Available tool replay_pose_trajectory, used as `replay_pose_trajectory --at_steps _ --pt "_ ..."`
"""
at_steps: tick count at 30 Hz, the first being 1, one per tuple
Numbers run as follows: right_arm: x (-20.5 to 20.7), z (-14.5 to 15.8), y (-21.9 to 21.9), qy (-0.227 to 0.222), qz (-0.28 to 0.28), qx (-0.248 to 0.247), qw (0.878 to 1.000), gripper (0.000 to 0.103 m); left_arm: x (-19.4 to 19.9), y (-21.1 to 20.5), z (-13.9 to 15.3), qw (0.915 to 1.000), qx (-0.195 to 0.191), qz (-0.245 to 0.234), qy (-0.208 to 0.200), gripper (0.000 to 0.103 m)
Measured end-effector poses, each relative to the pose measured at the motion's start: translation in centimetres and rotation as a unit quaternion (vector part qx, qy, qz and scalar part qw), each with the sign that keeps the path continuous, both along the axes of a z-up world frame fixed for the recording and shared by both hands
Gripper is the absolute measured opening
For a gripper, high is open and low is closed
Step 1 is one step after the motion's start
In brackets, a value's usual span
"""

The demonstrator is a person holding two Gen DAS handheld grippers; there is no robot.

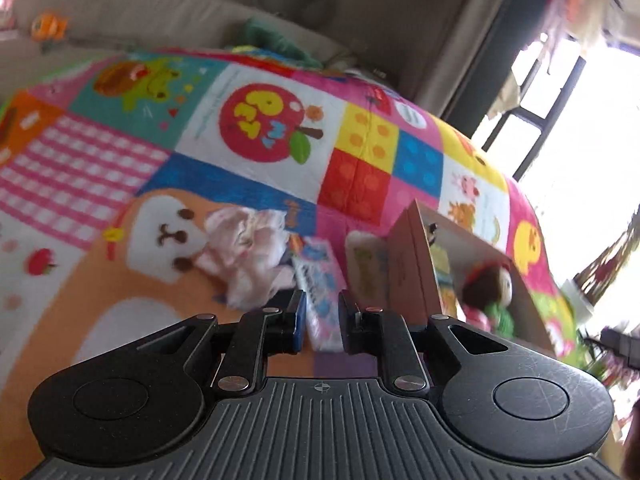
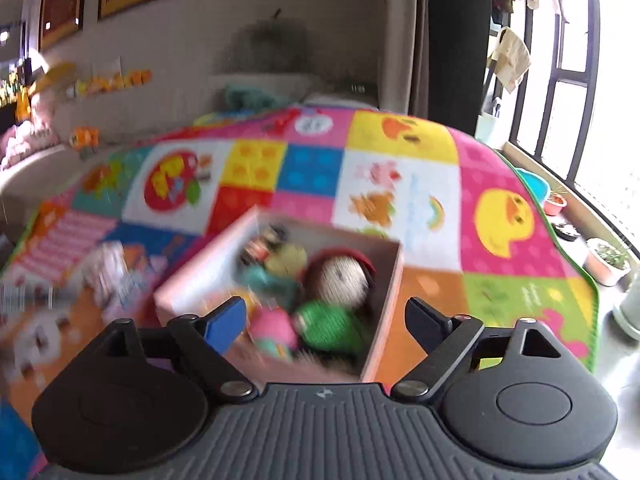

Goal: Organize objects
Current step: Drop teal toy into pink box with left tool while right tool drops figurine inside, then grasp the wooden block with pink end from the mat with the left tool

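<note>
A pink cardboard box stands on the colourful play mat. It holds several toys, among them a knitted doll with a green body. My right gripper is open and empty, just above the box's near side. In the left wrist view the box is to the right, with the doll inside. My left gripper has its jaws narrowly apart, over a flat blue-and-white toy keyboard on the mat. Whether it grips the toy is unclear. A pink-white cloth doll lies to its left.
A pale flat toy leans against the box's left wall. A grey sofa runs behind the mat. Plant pots and a window stand along the right edge of the mat. The frames are motion-blurred.
</note>
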State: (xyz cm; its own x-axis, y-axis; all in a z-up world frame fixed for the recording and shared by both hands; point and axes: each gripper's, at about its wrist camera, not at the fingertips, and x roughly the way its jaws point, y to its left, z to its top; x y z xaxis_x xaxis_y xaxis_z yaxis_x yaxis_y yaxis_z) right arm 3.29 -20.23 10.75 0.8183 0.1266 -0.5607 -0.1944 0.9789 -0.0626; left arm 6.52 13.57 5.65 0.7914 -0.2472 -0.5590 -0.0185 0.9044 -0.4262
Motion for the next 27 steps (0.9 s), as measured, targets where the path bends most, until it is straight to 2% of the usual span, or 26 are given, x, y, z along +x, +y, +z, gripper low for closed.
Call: replay_pose_trajectory --at_steps 5,7,8,12,17,22,27 --pt "-1.9 -1.6 -2.1 0.015 -0.019 0.012 1.000 0.088 4.9 -1.5 -1.2 0.9984 -0.002 0.002 0.056 0.019" --pt "-2.7 -2.2 -3.1 0.011 -0.029 0.020 0.999 0.092 6.2 -2.5 -1.9 0.9970 0.009 -0.002 0.077 0.019" --pt "-2.9 -2.6 -3.6 0.008 -0.035 0.023 0.999 0.096 6.5 -3.2 -2.2 0.9972 0.020 -0.002 0.072 0.019" --pt "-3.6 -4.4 -4.7 0.014 -0.045 0.034 0.998 0.097 7.6 -6.0 -2.4 0.9940 0.096 -0.001 0.051 0.019" --pt "-4.6 -5.7 -4.8 0.008 -0.035 0.021 0.999 0.098 8.2 -8.5 -2.9 0.9798 0.198 0.006 0.029 0.020" --pt "-5.1 -6.5 -5.7 0.001 -0.037 0.030 0.999 0.103 6.9 -8.9 -2.8 0.9710 0.237 0.020 0.023 0.022" --pt "-4.6 -7.5 -7.7 0.009 -0.071 0.070 0.995 0.103 4.3 -7.6 -2.8 0.9761 0.215 0.025 0.017 0.022"
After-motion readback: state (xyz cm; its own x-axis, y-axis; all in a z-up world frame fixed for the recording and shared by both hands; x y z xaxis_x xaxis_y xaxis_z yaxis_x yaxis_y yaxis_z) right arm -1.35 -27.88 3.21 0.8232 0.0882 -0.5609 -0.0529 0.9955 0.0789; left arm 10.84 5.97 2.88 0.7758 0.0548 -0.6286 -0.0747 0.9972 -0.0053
